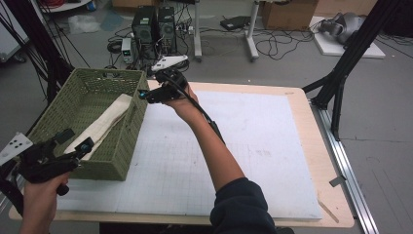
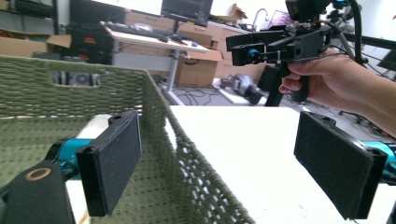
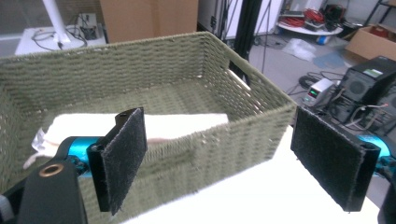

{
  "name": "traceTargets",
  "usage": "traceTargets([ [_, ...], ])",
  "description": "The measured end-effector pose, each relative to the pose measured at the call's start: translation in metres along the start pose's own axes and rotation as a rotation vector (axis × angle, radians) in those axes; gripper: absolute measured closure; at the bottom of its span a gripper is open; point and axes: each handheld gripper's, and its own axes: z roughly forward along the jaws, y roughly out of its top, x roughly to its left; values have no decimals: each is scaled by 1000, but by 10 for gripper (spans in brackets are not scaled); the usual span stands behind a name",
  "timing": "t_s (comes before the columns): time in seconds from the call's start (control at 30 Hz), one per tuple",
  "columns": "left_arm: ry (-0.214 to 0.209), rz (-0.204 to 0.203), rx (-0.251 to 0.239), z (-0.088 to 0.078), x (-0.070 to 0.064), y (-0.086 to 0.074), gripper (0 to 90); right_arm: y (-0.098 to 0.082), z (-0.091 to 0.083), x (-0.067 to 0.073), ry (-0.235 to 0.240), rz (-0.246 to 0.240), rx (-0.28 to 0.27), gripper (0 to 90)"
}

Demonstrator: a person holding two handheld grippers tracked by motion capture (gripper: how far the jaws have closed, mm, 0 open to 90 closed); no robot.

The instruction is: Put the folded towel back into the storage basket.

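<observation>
A green woven basket (image 1: 113,157) stands on the left part of the table, with a folded cream cloth (image 1: 104,122) lying inside it. My left gripper (image 1: 77,140) is open at the basket's near end; in the left gripper view its jaws straddle the basket wall (image 2: 154,102), one inside and one over the mat. My right gripper (image 1: 146,95) is open and empty, held just outside the basket's right rim near the far corner. The right gripper view looks across the basket (image 3: 140,70) at the cloth (image 3: 177,123). The left gripper view also shows the right gripper (image 2: 252,51) up high.
A white gridded mat (image 1: 243,146) covers the wooden table (image 1: 316,146) right of the basket. Beyond the far edge, computer towers (image 1: 156,24), cables and boxes sit on the floor. A black stand (image 1: 341,73) rises off the table's right side.
</observation>
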Motion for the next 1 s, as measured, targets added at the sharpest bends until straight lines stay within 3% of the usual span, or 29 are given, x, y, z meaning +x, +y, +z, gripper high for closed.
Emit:
traceTargets([
  [0.13,-42,-9,19,6,-4,0,158,-3,-12,-2,-18,-9,2,171],
  [0.37,-79,13,28,18,-13,2,158,-18,-41,-8,-56,5,4,171],
  [0.57,-113,33,33,30,-20,1,158,-41,-78,-17,-112,28,13,171],
  [0.6,-122,32,34,32,-21,1,158,-41,-78,-17,-112,28,13,171],
  [0.8,-171,39,51,46,-29,1,161,-72,-119,-24,-165,57,8,171],
  [0.97,-220,58,53,62,-39,0,161,-88,-141,-22,-198,71,4,171],
  [1.0,-229,65,58,66,-42,-1,161,-96,-152,-21,-213,72,3,171],
])
